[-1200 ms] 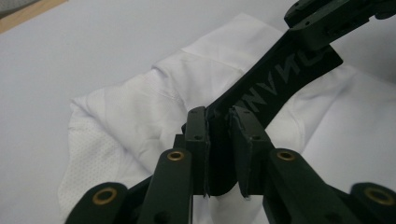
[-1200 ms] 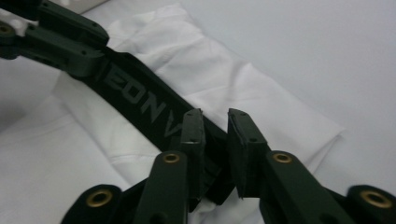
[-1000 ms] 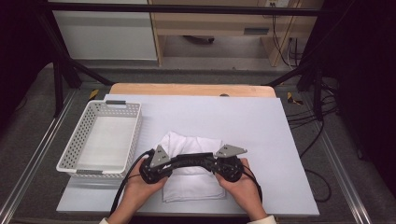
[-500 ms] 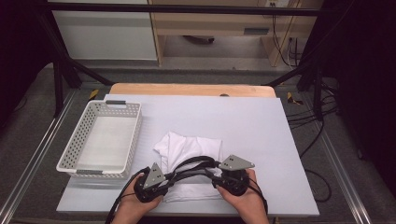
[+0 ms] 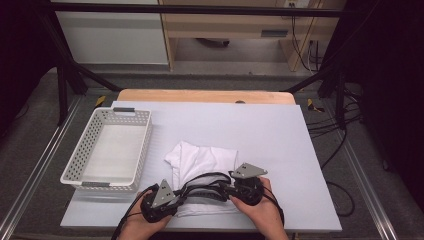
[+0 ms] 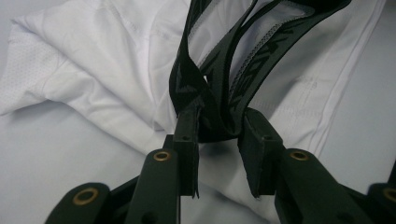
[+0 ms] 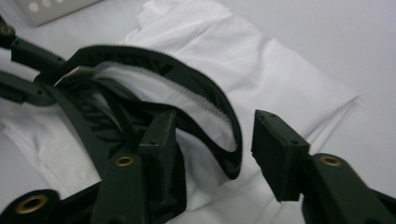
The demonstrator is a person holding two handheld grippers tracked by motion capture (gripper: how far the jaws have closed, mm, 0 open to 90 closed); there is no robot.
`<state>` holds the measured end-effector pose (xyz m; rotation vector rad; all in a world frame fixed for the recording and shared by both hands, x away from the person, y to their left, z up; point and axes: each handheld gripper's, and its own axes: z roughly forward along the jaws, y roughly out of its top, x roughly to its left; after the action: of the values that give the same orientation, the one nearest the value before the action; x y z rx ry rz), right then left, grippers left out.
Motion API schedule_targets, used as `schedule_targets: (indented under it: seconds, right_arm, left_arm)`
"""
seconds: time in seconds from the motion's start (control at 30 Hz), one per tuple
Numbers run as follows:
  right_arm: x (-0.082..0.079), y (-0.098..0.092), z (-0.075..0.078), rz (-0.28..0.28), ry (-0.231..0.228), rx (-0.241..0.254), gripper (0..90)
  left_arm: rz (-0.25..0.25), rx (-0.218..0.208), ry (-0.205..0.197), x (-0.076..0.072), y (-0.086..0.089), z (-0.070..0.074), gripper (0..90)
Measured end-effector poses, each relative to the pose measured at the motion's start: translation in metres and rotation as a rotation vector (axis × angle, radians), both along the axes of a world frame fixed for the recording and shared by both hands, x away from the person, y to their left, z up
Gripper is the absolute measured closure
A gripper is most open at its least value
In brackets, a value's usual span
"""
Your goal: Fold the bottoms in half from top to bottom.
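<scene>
Where claws (image 5: 200, 192) meet, perhaps unclamped: black waistband (image 6: 219, 88).

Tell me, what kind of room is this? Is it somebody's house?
Probably not a house: it looks like a lab or workshop set up for recording. A pale work table stands inside a black metal frame, loose cables run across the floor, and a person holds a left gripper and a right gripper.

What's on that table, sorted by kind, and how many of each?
White baskets: 1
White garments: 1
Black elastic bands: 1
Hand-held grippers: 2, left and right
Total: 5
</scene>
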<state>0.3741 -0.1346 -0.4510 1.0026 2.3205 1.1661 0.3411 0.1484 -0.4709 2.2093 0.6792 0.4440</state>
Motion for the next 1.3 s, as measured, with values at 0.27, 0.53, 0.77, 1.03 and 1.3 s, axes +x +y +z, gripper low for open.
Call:
schedule_targets:
  seconds: [0.27, 0.53, 0.77, 1.03, 1.3]
  right_arm:
    - [-0.020, 0.010, -0.006, 0.059, -0.032, -0.105, 75.0]
    - [-0.035, 0.008, -0.003, 0.080, -0.078, -0.150, 83.5]
    - [-0.052, 0.006, -0.010, 0.092, -0.079, -0.209, 83.7]
    - [-0.058, 0.001, -0.016, 0.087, -0.046, -0.203, 78.9]
    - [-0.057, 0.000, -0.006, 0.064, -0.056, -0.084, 59.5]
  left_arm:
    - [0.009, -0.018, -0.009, -0.011, 0.008, 0.007, 66.9]
    - [0.015, -0.021, -0.014, -0.016, 0.010, 0.008, 63.2]
    - [0.015, -0.024, -0.016, -0.018, 0.009, 0.007, 59.3]
    - [0.014, -0.006, -0.013, -0.018, 0.002, 0.000, 56.3]
    - [0.007, 0.019, -0.009, -0.019, -0.002, -0.004, 57.0]
